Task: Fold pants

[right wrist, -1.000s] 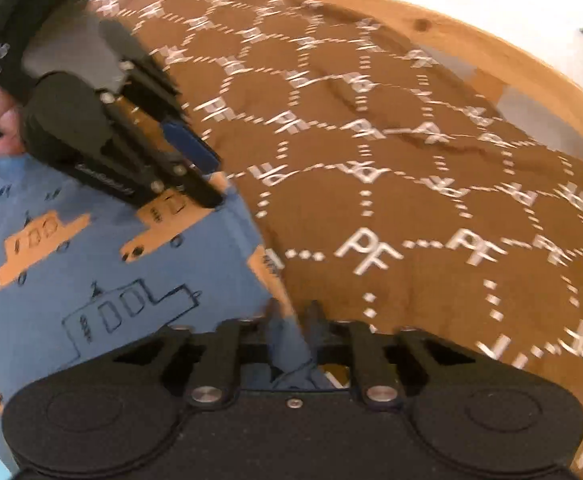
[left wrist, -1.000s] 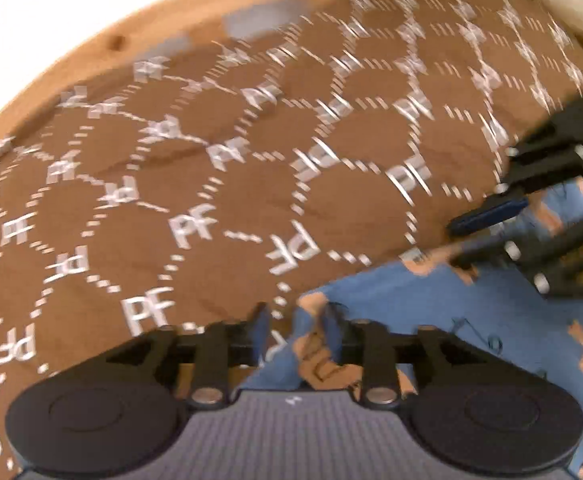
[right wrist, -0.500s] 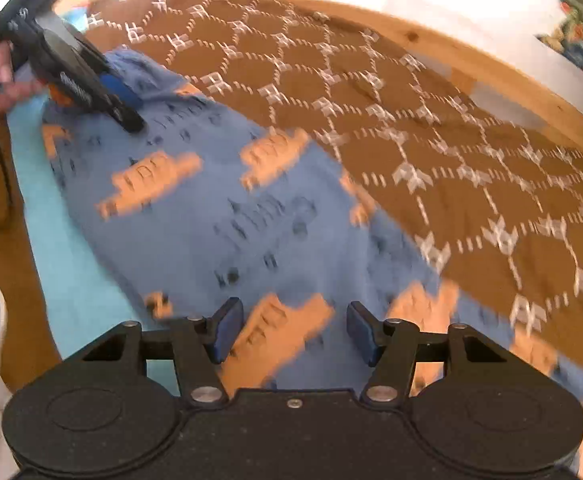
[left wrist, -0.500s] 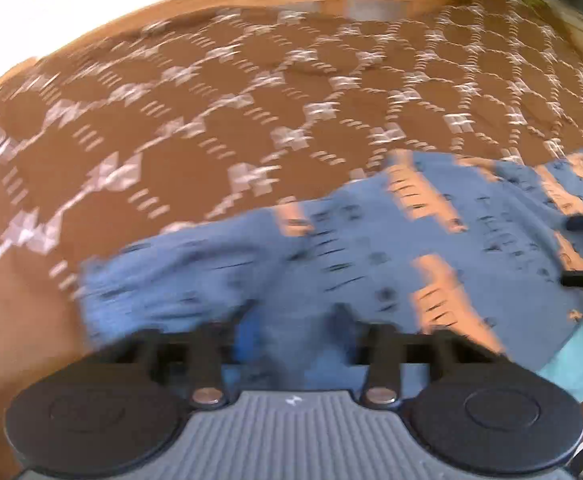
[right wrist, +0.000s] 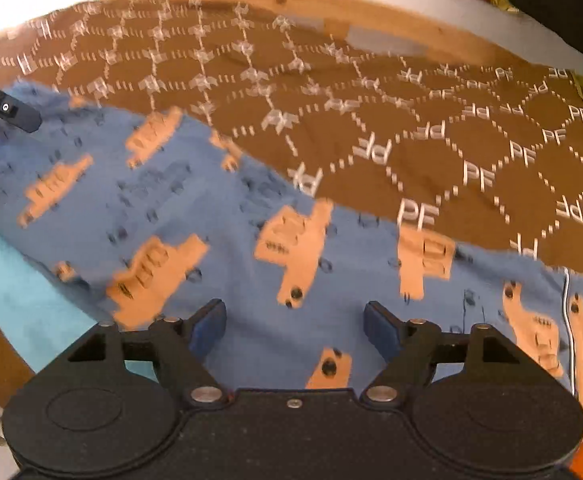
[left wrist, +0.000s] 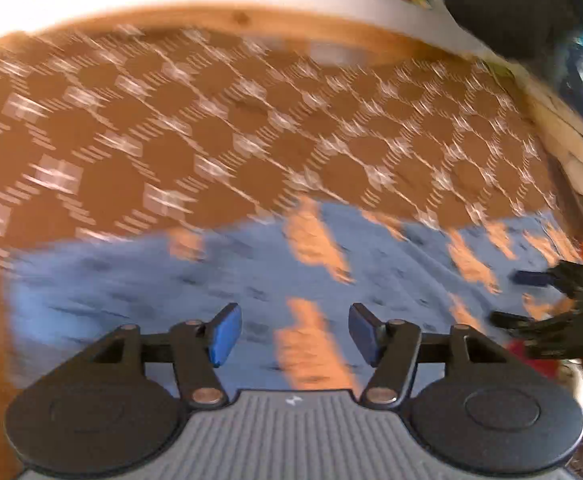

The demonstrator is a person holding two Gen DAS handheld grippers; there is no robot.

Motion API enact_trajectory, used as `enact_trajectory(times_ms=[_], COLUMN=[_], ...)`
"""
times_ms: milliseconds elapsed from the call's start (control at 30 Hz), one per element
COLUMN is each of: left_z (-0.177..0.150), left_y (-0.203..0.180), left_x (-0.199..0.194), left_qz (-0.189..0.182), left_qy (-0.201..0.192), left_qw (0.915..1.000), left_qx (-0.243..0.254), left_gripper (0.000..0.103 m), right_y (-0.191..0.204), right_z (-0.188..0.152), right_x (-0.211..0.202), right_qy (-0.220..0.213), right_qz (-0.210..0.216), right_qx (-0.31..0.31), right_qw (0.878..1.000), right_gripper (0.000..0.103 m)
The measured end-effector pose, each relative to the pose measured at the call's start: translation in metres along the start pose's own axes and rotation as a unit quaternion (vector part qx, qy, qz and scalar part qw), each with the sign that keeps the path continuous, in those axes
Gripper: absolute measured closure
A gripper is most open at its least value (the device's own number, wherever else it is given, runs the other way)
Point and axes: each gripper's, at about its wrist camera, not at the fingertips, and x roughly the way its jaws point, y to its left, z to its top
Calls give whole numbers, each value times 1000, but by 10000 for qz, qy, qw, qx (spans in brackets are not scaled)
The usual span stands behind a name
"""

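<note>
Now both tools tilt downward over the blue car-print pants [right wrist: 219,216], spread on a brown patterned cloth [right wrist: 431,120]. Left gripper [left wrist: 294,334] and right gripper [right wrist: 294,326] have just been opening, empty, pants at twelve o'clock beyond their fingertips.

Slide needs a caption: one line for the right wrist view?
Open right hand-held gripper above blue car-print pants on brown patterned cloth.
</note>
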Motion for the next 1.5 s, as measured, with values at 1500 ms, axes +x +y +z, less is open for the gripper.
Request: enact_trajectory(times_ms=[1500], left_z=[151], left_y=[-257], left_x=[136], left_qz=[-819], left_qy=[1030], left_qw=[9688], left_qx=[2101], left_gripper=[1], right_y=[-147], right_z=[-65], right_x=[-70], right_qy=[-673], right_qz=[-1148], right_qx=[3278], right_qw=[9353], right_gripper=[25])
